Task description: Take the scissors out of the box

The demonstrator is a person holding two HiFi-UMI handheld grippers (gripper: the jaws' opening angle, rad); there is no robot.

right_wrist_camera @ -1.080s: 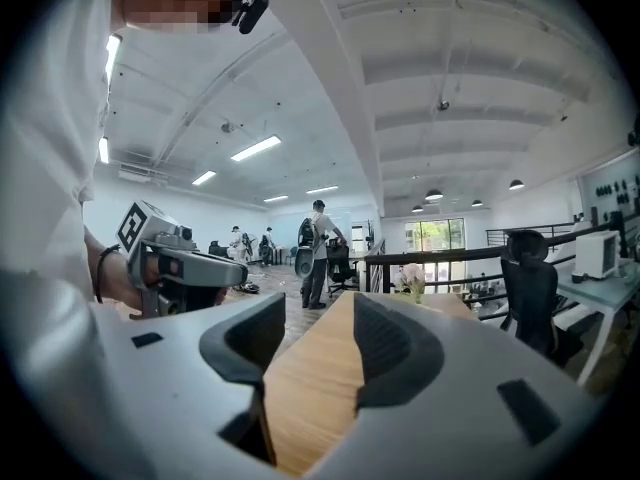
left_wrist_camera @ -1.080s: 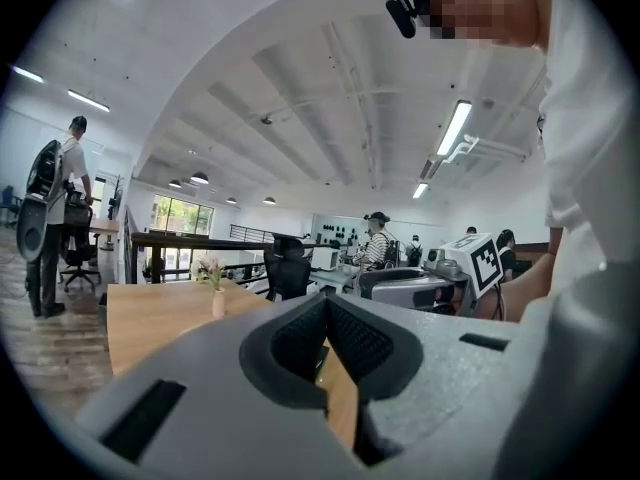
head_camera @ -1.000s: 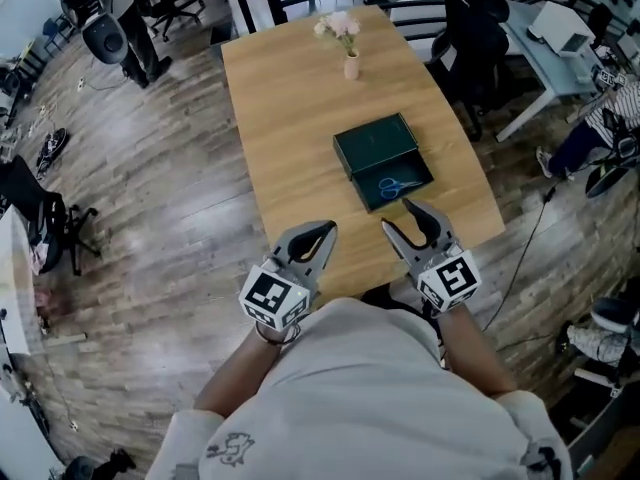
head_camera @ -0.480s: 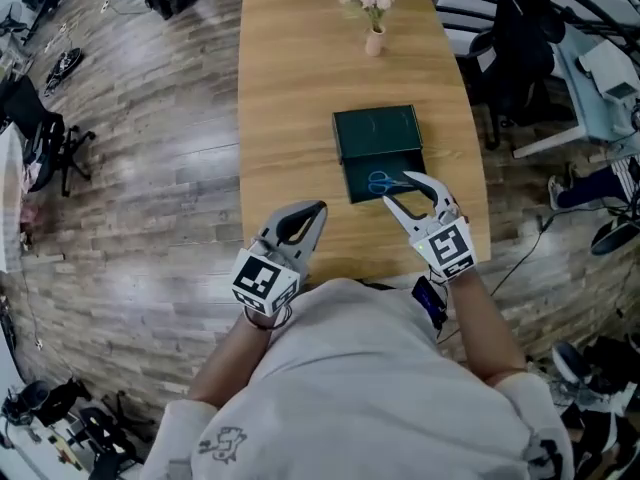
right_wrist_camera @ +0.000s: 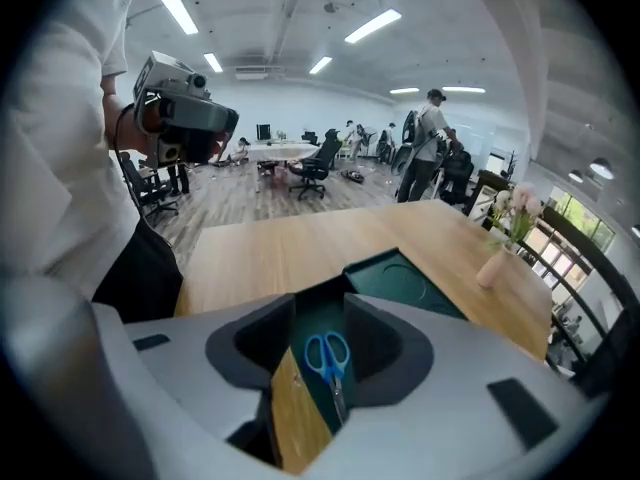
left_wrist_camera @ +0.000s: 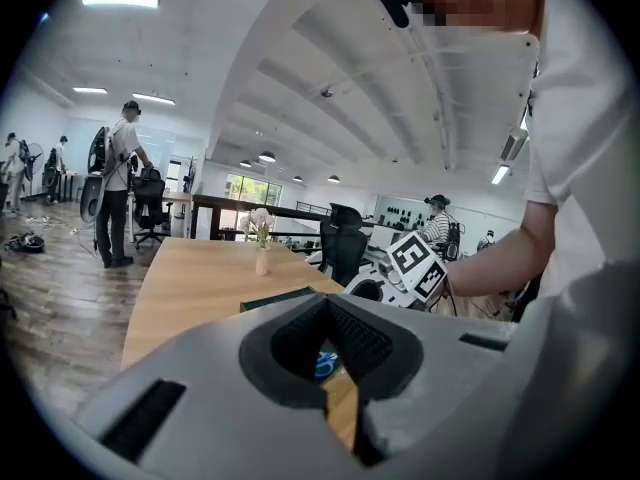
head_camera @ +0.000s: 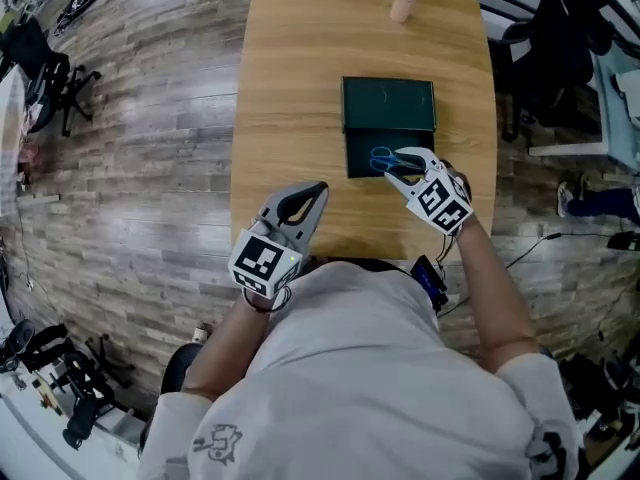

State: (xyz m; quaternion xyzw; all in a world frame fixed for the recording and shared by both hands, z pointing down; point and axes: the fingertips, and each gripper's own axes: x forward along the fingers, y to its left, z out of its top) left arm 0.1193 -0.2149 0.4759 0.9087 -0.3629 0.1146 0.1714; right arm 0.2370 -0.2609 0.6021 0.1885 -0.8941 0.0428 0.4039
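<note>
Well inside the near half of the pale wooden counter point(head_camera: 290, 78): an open dark green box point(head_camera: 358, 168), its lid point(head_camera: 388, 103) lying flat just behind, edge to edge with the tray. Flat on the tray's floor, blue-handled scissors point(head_camera: 381, 158), not yet out of the box. Handle loops toward the far side in the right gripper view, blades pointing back at the camera.

Right tongs point(head_camera: 397, 164) tilted steeply down over the tray's near right part, tips above the scissors. Jaws apart and closing, one to each side of the scissors (a strip of green tray floor showing on either side of the blue loops), pads pressing on nothing. Contact with the box rim: not clear from either view.

Left tongs point(head_camera: 318, 190) lower left, over the near left part of the counter, well apart from the box. Tips together, the hollow behind them empty; through that hollow, only a scrap of blue and bare wood beyond. Nothing held.

Farther up the counter, a small pink vase point(head_camera: 402, 6) with pale flowers, well apart from the lid. Around the counter, grey wood-plank floor point(head_camera: 140, 118) and a black office chair point(head_camera: 50, 63); in the gripper views, people standing in the background of a large, bright office. Holding both tongs, a person in a white shirt point(head_camera: 360, 368).
</note>
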